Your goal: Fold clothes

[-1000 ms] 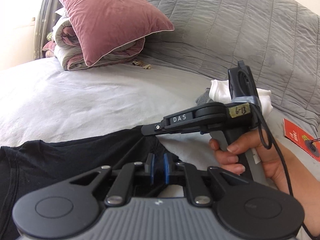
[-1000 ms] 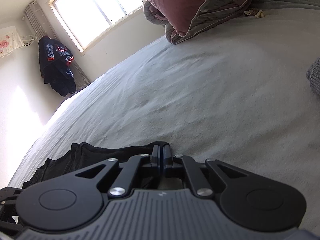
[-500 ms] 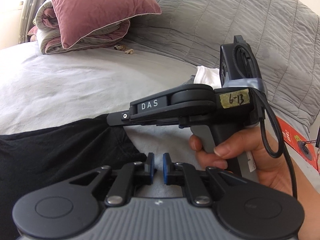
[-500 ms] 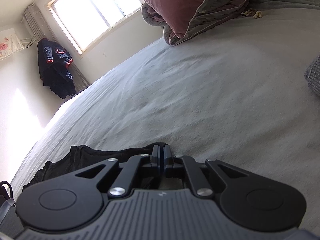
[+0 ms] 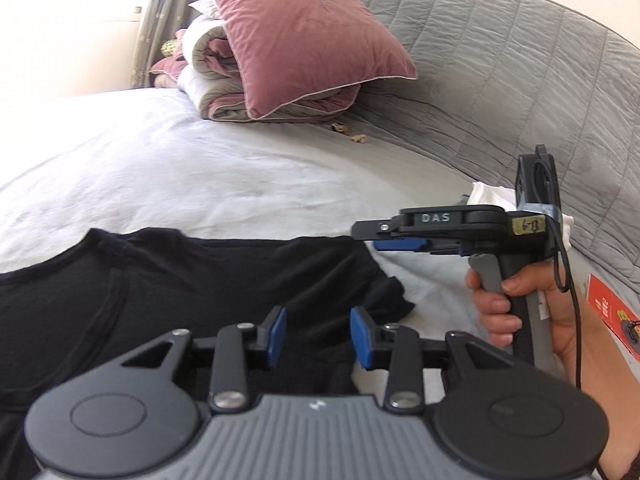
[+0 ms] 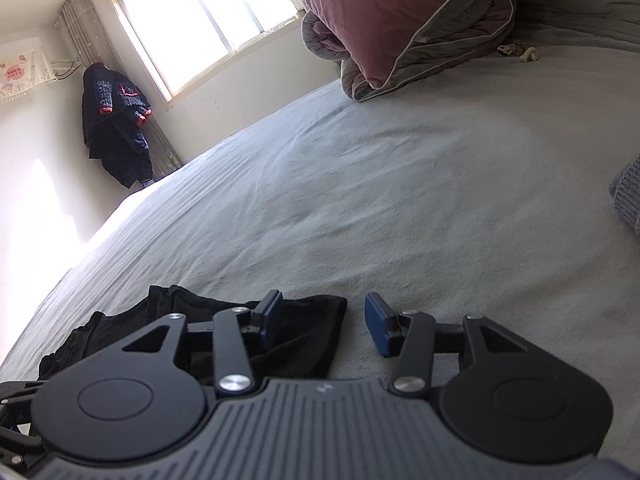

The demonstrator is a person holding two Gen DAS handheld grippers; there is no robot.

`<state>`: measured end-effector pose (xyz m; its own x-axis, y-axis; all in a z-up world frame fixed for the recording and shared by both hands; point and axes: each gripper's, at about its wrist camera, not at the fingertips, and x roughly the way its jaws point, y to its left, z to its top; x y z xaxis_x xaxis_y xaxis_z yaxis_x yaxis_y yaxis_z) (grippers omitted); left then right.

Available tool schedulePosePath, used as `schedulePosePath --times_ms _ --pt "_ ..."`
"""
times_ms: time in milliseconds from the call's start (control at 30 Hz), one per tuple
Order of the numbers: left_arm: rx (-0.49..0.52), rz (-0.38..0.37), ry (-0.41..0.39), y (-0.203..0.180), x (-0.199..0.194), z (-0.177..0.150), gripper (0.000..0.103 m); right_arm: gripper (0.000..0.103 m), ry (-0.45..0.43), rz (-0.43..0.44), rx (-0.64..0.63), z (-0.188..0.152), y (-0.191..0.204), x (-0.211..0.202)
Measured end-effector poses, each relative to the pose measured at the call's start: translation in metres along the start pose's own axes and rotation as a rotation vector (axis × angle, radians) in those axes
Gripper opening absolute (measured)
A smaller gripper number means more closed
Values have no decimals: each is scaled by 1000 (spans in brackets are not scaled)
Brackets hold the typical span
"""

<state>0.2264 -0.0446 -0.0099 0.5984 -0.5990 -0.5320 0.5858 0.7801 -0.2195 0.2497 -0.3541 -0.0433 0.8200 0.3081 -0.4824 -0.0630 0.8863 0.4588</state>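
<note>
Both sets of jaws are opening, nothing pinched. Your left gripper (image 5: pixel 314 336) hovers over the black T-shirt (image 5: pixel 180 280); your right gripper (image 6: pixel 324 326) sits at its sleeve end, cloth under the left pad only. The shirt lies flat on the near part of the bed (image 5: pixel 200 176).

It looks like thin knit: light, limp, no stiffness, so it'll sag and drag. I'd pinch at a hem or a shoulder seam, both layers.

Plenty of bare sheet ahead toward the pillow (image 5: pixel 304 40). To the right it's tighter, with white cloth (image 5: pixel 492 196) by the grey quilt (image 5: pixel 520 80).
</note>
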Motion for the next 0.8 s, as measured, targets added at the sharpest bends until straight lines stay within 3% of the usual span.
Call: schedulePosePath --times_ms 233,400,467,700,800 --pt "-117 262 -15 81 -74 -16 40 50 11 -63 -36 4 19 -10" --pt "-225 424 -21 135 -119 -28 41 50 32 -62 -86 15 59 -12" --pt "-310 448 -30 163 -136 -33 47 50 35 -53 -131 20 82 -10" --pt "-648 613 -195 247 -204 -58 47 50 69 50 -252 20 174 17" --pt "-755 636 -219 274 -217 -82 44 50 100 127 -272 12 212 37"
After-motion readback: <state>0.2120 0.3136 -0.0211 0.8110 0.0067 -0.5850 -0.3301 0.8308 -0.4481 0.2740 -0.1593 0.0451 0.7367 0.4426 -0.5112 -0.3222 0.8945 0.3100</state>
